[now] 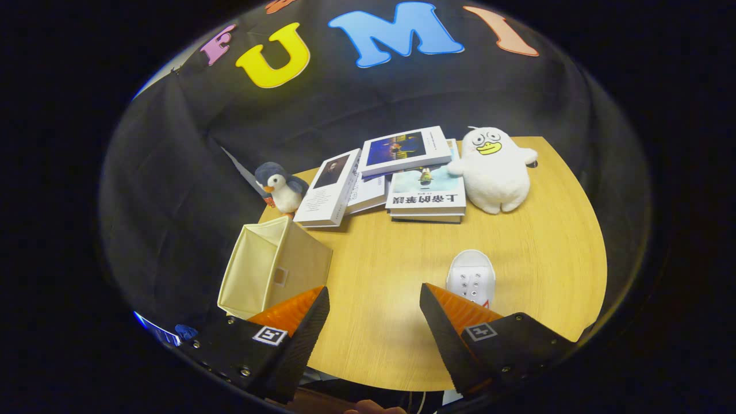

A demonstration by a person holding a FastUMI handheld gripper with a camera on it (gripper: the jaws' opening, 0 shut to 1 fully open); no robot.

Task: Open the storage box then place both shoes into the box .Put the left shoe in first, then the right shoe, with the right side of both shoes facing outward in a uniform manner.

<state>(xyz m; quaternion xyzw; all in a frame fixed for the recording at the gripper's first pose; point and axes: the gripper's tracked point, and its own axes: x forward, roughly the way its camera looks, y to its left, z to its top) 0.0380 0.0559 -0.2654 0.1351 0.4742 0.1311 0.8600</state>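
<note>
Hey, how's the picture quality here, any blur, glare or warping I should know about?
Gripper view: fisheye warping bows the wooden table edge; focus is sharp on the white shoe and beige storage box; soft glare patch on the tabletop between the open hand-held gripper fingers; the booth wall falls into dim shadow.

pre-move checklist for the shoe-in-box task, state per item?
1. Tool open, nothing between its fingers: ok.
2. Storage box open, mouth facing up: ok.
3. Box interior free of items: cannot tell, only part of it shows.
4. White shoe on the table, just beyond one finger: ok.
5. Second shoe located: cannot tell.
6. Books and two plush toys, penguin and duck, sit beyond the box and shoe, clear of them: ok.
</note>
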